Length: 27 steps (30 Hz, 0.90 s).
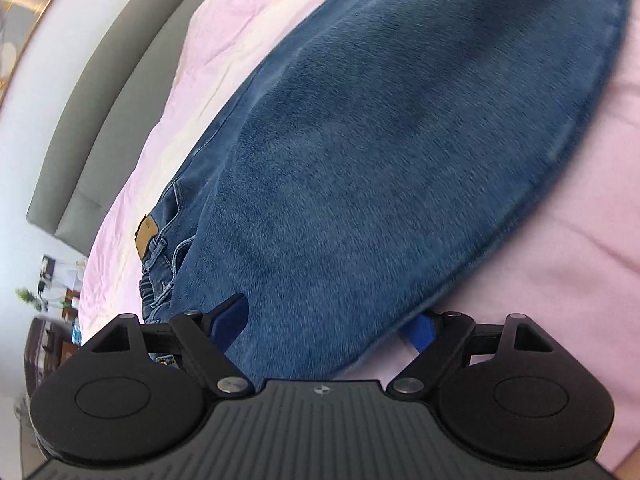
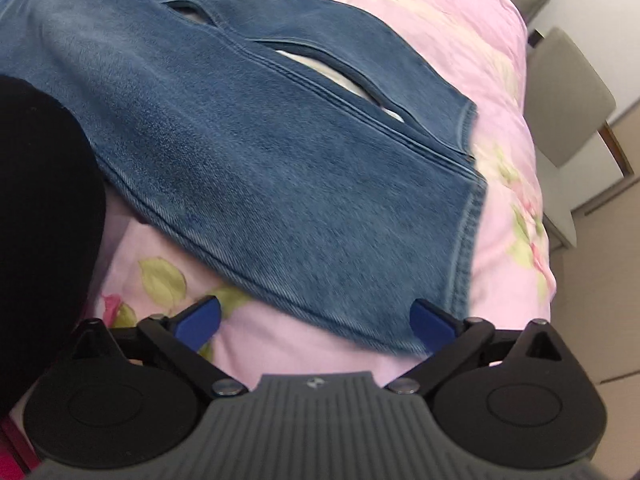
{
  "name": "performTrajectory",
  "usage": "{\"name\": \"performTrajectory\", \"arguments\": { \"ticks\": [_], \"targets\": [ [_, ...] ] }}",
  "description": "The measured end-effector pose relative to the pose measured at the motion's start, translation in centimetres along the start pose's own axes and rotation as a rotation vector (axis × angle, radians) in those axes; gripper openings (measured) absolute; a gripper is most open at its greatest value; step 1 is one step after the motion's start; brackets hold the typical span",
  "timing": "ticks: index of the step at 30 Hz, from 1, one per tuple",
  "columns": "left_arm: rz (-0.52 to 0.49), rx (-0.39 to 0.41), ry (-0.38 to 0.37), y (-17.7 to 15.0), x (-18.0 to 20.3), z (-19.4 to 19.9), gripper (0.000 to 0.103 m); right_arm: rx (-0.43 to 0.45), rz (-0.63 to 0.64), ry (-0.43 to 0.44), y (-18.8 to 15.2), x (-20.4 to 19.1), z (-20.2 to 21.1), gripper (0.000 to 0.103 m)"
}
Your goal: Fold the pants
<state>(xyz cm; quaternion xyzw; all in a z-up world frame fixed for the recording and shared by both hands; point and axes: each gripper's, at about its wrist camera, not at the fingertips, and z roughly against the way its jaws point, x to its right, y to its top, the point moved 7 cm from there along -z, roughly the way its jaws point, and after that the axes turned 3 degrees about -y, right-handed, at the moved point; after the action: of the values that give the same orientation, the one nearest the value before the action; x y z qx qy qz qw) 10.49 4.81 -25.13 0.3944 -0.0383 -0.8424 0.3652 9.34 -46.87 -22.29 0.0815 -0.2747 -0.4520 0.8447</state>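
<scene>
Blue denim pants (image 1: 380, 152) lie flat on a pink bedspread (image 1: 580, 264). In the left wrist view the waistband with a tan leather patch (image 1: 145, 236) is at the left. My left gripper (image 1: 328, 324) is open, its blue fingertips (image 1: 232, 316) spread across the near edge of the pants. In the right wrist view the pants (image 2: 260, 152) show both leg ends, with the hems (image 2: 466, 216) at the right. My right gripper (image 2: 316, 320) is open, with its jaws either side of the near leg's edge close to the hem corner.
The bedspread (image 2: 500, 80) has a flower and leaf print. A grey padded headboard (image 1: 104, 120) runs along the left. A grey chair (image 2: 568, 96) stands beside the bed at the right. A black rounded shape (image 2: 44, 220) fills the left of the right wrist view.
</scene>
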Motion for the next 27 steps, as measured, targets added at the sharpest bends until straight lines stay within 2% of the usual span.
{"name": "performTrajectory", "arguments": {
  "ticks": [2,3,4,5,7,8,9,10,13,18,20,24,27],
  "targets": [
    [0.042,0.002,0.011,0.5,-0.3,-0.3,0.097,0.04,0.033,-0.012,1.1,-0.6,-0.6,0.097],
    [0.057,0.006,0.009,0.7,-0.3,-0.1,0.09,0.056,0.048,-0.023,1.6,-0.8,-0.7,0.096],
    [0.063,0.01,0.0,0.8,-0.1,0.1,0.08,0.069,0.074,-0.028,2.0,-1.0,-0.9,0.092],
    [0.063,0.014,-0.005,0.9,0.1,0.3,0.074,0.074,0.094,-0.015,2.1,-1.3,-0.9,0.085],
    [0.043,0.027,-0.007,1.0,0.7,1.0,0.048,0.074,0.107,0.018,2.1,-1.7,-0.8,0.073],
    [0.033,0.031,-0.01,1.1,1.0,1.2,0.04,0.08,0.107,0.031,2.1,-1.8,-0.6,0.064],
    [0.034,0.037,-0.013,1.3,1.2,1.4,0.029,0.088,0.107,0.037,2.2,-1.9,-0.3,0.059],
    [0.048,0.043,-0.008,1.5,1.0,1.7,0.026,0.096,0.106,0.038,2.2,-2.0,0.1,0.047],
    [0.164,0.085,-0.019,2.5,-0.9,3.0,0.02,0.12,0.066,0.026,2.8,-1.6,1.7,0.025],
    [0.391,0.148,-0.03,3.7,-5.7,5.1,0.016,0.251,-0.042,-0.025,6.2,0.5,6.3,0.016],
    [0.444,0.163,-0.027,4.0,-7.2,5.8,0.015,0.293,-0.041,-0.064,7.5,1.0,8.3,0.006],
    [0.52,0.208,0.033,4.8,-10.1,7.8,0.011,0.376,-0.092,-0.129,9.5,2.1,13.1,0.002],
    [0.622,0.235,0.021,5.7,-13.1,8.5,0.011,0.442,-0.17,-0.124,10.8,3.0,16.5,0.0]
  ]
}}
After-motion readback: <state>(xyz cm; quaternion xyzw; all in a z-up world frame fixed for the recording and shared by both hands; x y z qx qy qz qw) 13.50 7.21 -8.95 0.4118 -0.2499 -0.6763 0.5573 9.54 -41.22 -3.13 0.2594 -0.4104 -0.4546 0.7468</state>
